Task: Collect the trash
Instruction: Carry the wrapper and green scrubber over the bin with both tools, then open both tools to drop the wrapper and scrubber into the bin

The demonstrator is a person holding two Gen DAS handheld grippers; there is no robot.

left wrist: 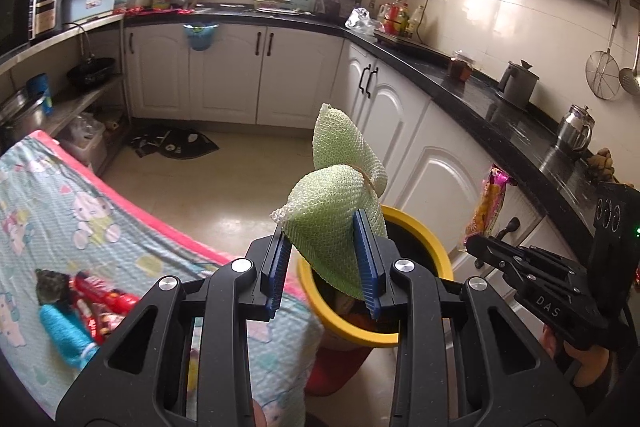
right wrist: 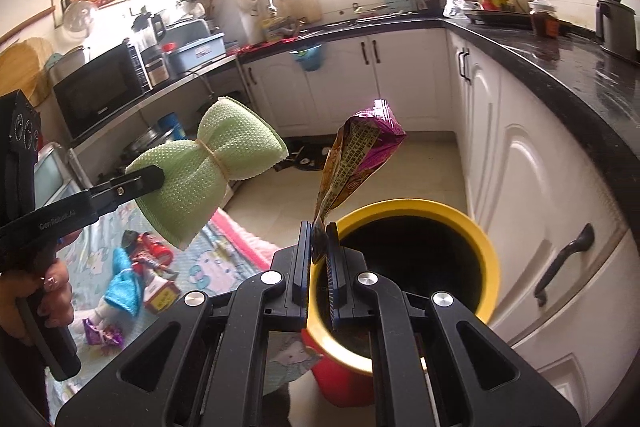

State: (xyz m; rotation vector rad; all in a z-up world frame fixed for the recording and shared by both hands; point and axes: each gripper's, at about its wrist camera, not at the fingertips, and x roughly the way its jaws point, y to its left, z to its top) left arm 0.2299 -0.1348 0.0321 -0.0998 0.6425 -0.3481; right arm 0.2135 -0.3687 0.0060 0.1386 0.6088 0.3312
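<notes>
The left gripper (left wrist: 326,263) is showing black arms, round silver screws and blue ridged pads (left wrist: 366,263). The right gripper (right wrist: 319,263) is looking the same, with "DAS" in white on its side. A bare hand (right wrist: 48,303) is showing shiny nails

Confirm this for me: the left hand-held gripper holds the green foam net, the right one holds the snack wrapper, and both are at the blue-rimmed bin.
Not quite: the bin's rim is yellow, as the right wrist view shows. The rest stands: the left hand-held gripper holds the green foam net, the right hand-held gripper holds the snack wrapper, both at the bin.
</notes>
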